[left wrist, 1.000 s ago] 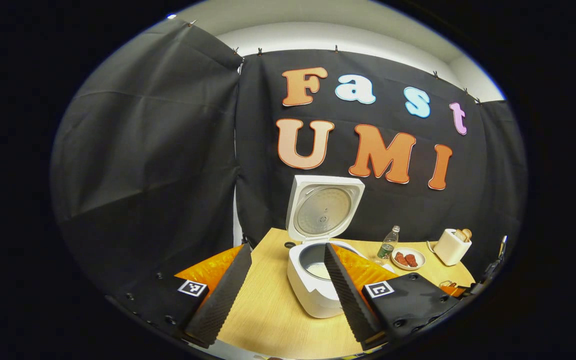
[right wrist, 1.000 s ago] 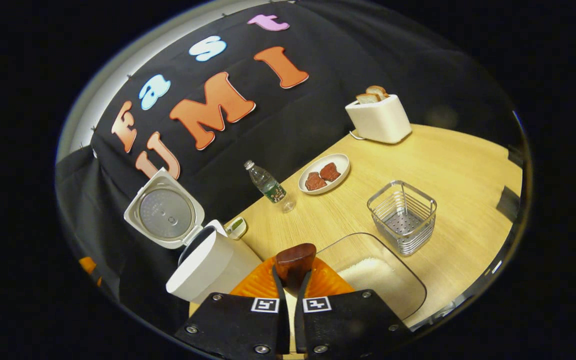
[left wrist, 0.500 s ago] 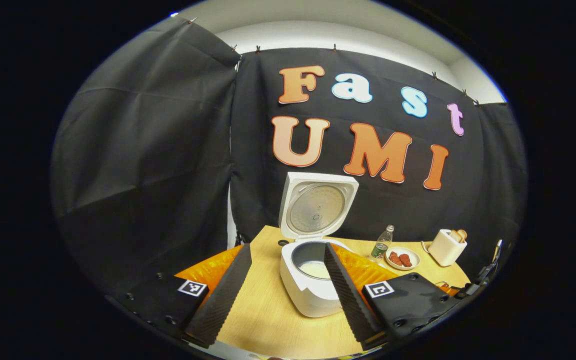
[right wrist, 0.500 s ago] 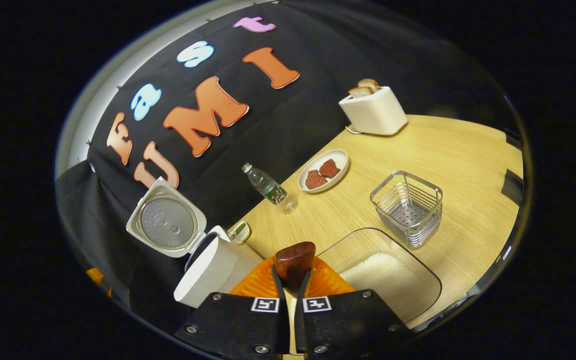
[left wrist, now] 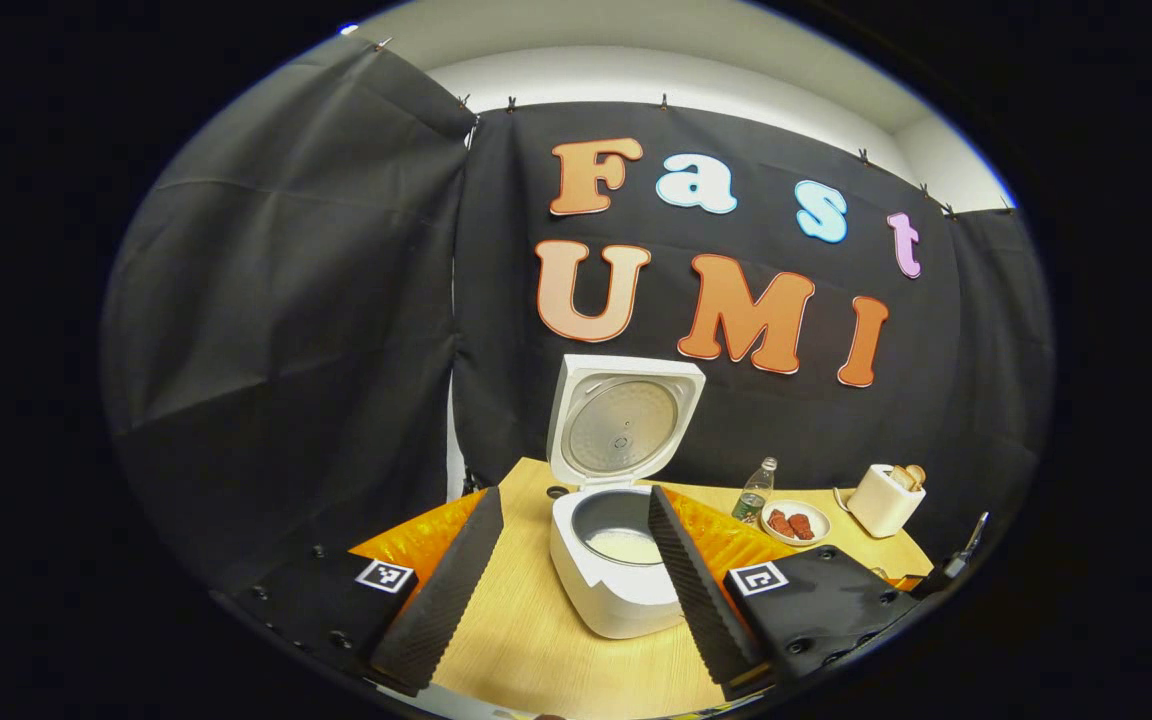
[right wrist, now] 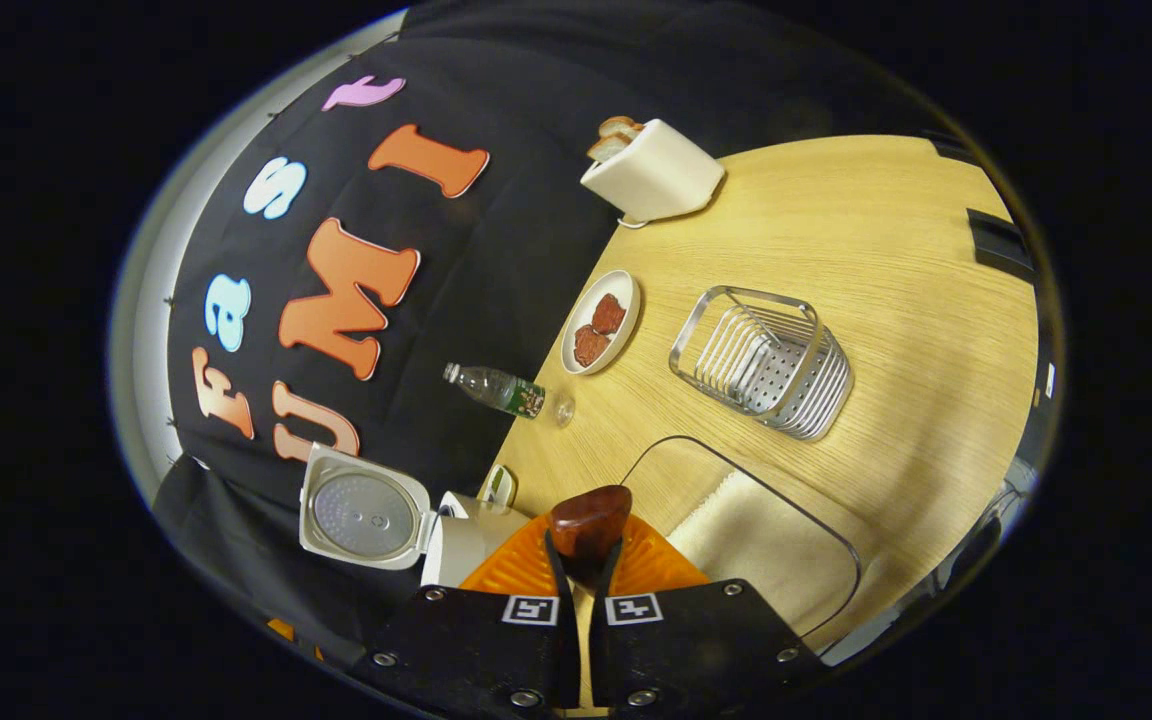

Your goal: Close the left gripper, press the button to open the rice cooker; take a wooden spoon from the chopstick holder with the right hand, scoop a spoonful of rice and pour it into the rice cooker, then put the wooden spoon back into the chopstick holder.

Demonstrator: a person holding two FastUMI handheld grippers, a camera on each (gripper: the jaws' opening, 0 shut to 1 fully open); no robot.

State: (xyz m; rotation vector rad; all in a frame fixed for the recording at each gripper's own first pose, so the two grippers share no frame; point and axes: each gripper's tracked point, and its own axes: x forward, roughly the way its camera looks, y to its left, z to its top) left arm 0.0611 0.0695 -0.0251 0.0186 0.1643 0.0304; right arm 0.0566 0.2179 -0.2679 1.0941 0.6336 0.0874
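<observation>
You find no readable text on the rice cooker (left wrist: 616, 560), the toaster (right wrist: 652, 172) or the water bottle (right wrist: 496, 389); its green label is too small to make out.

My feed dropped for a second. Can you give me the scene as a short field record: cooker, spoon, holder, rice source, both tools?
rice cooker: lid up; white body on the table; rice in the inner pot
wooden spoon: dark wooden end clamped in the right tool
chopstick holder: metal wire basket, nothing in it
rice source: clear container of rice just beyond the right tool
left tool: open, fingers apart, facing the cooker
bystanders: bottle, plate of food, toaster
</observation>
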